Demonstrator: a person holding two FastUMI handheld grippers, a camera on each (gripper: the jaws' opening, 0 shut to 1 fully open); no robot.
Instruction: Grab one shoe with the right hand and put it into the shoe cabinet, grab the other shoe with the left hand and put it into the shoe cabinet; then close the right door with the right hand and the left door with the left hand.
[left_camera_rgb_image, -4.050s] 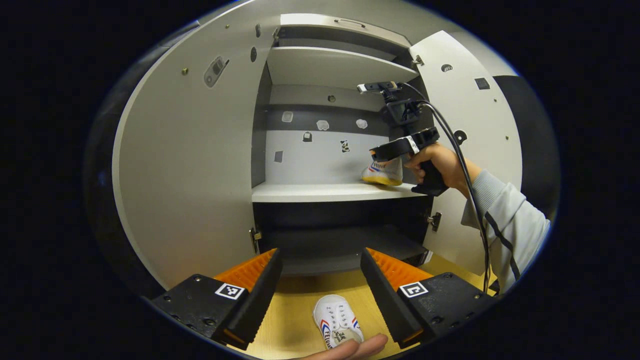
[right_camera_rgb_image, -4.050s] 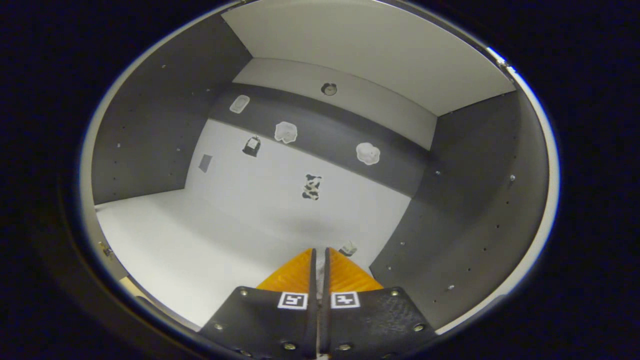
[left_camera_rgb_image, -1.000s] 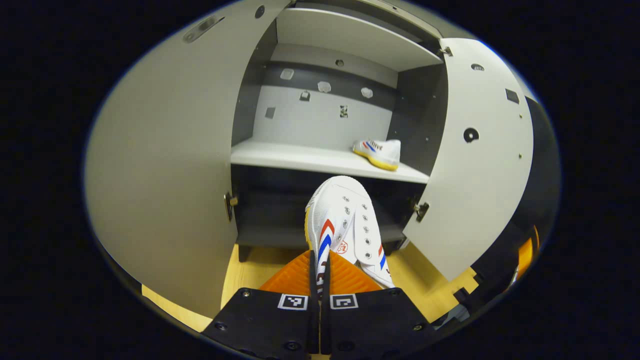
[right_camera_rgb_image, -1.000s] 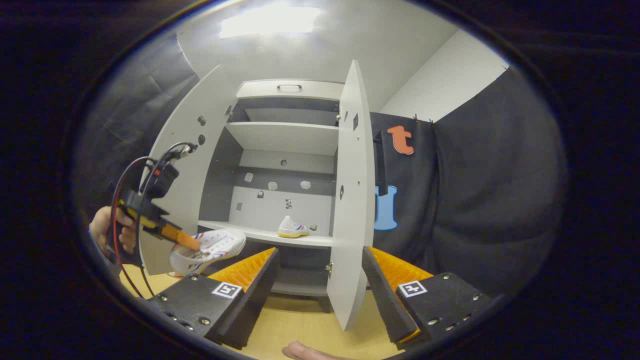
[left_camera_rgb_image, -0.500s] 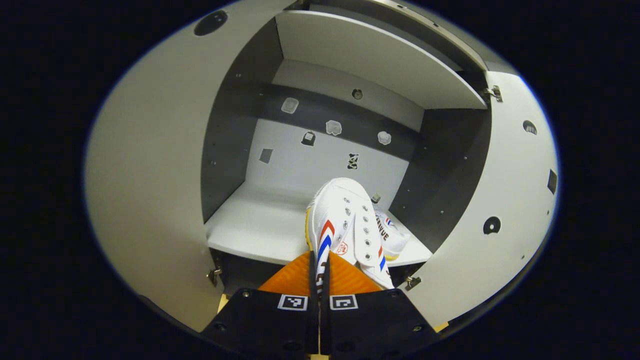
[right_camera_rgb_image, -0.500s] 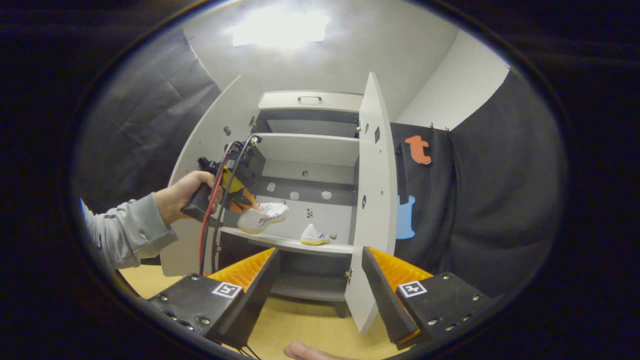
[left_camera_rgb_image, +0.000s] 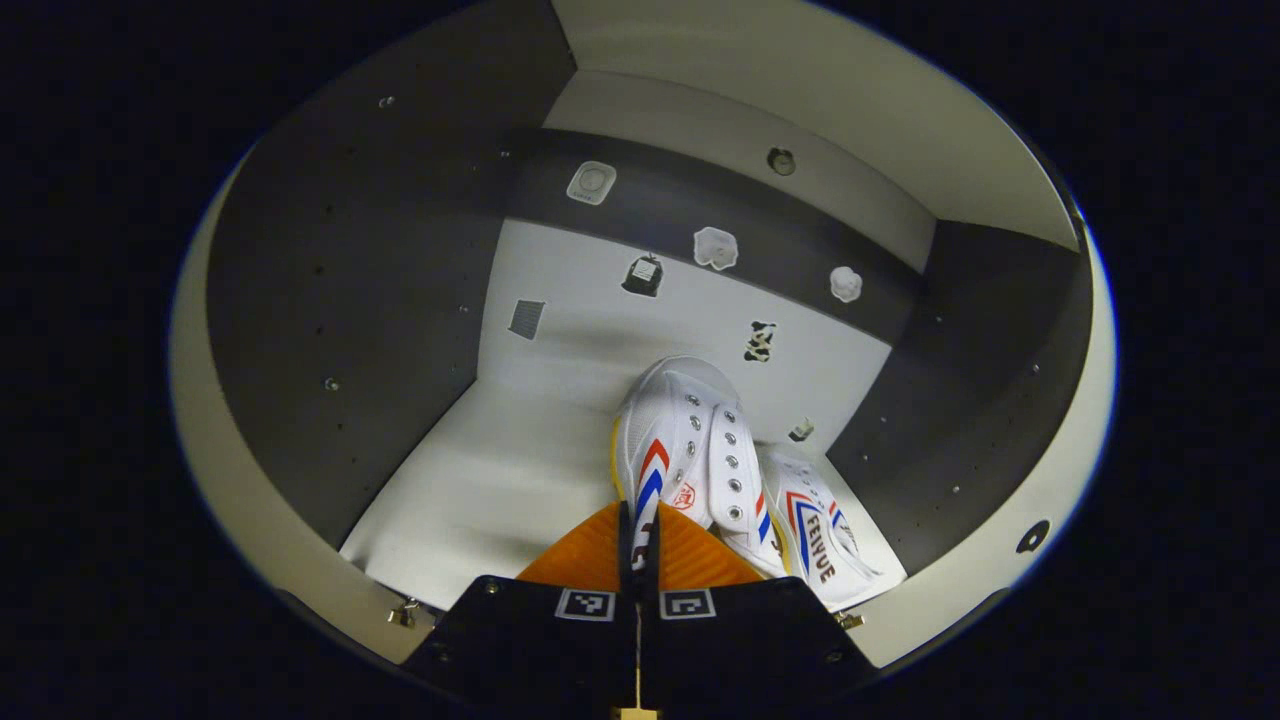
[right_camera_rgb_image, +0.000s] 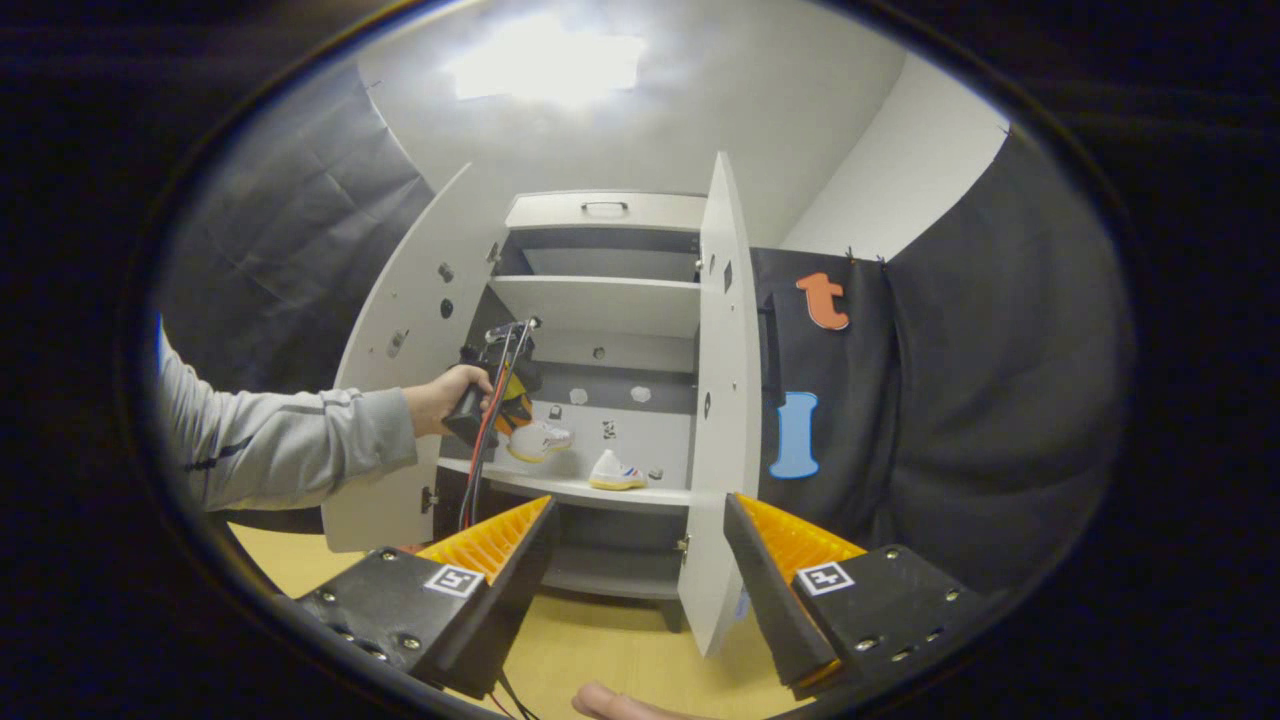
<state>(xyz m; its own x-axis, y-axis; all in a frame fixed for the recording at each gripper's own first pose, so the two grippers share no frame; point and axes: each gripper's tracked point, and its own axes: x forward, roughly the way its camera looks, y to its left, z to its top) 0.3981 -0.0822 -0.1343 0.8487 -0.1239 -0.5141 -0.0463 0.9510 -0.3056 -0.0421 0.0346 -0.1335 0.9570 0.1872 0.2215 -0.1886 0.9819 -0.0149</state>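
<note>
In the left gripper view my left gripper (left_camera_rgb_image: 638, 540) is shut on a white shoe (left_camera_rgb_image: 680, 450) with red and blue stripes, held above the white shelf (left_camera_rgb_image: 480, 480) inside the shoe cabinet. The other shoe (left_camera_rgb_image: 820, 525) lies on that shelf to the right, close against the held one. In the right gripper view my right gripper (right_camera_rgb_image: 635, 545) is open and holds nothing, back from the cabinet (right_camera_rgb_image: 600, 330). There the left gripper (right_camera_rgb_image: 500, 395) holds its shoe (right_camera_rgb_image: 540, 438) over the shelf, left of the resting shoe (right_camera_rgb_image: 615, 472). Both doors, left door (right_camera_rgb_image: 400, 400) and right door (right_camera_rgb_image: 722, 400), stand open.
A person's sleeve (right_camera_rgb_image: 290, 440) reaches in from the left to the cabinet. The right door's edge stands just beyond my right gripper. Wooden floor (right_camera_rgb_image: 610, 655) runs below the cabinet. Small stickers (left_camera_rgb_image: 715, 247) dot the back panel, and dark side walls (left_camera_rgb_image: 330, 300) enclose the shelf.
The left gripper has carried its shoe from the floor up into the cabinet's middle compartment, beside the first shoe. The right gripper let go its shoe, drew back and opened.
</note>
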